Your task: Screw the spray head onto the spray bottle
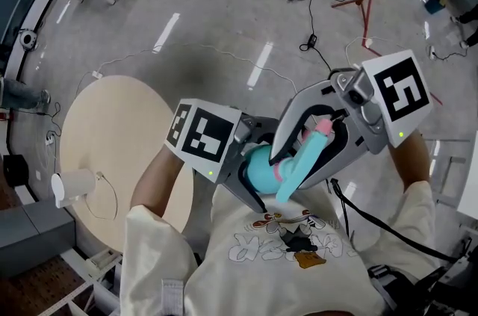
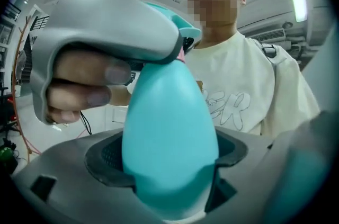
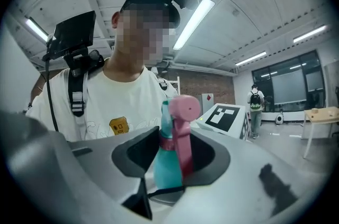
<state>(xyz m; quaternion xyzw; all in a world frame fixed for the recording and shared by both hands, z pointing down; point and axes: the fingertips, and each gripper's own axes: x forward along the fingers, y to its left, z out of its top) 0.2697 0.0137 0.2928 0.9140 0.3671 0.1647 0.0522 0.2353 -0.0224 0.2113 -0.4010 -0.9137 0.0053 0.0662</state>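
The bottle is clamped round its teal body by the left gripper, whose jaws are closed against both of its sides. It is held off any surface, with the round table lying well to the left of the bottle and below it. In the head view the bottle is seen tilted, its neck turned toward the right gripper.

The head is seated on the neck of the bottle, with its pink collar just above the bottle's shoulder. The right gripper's jaws are closed partway onto the head, and the pink trigger and teal stem are taken between them. The nozzle stands clear above the jaws, at the end farthest from the bottle.

The step in hand is judged to be the threading itself, with the head placed and gripped but not shown to be tight. How far the collar has been wound down cannot be told from these views.

For the next move, the head should be turned about the axis of the bottle while the bottle is kept fixed. The two axes should be kept in line so that the thread is not crossed. Since the grip is on the trigger and stem above the collar, slipping or flexing of the head is a likely risk.
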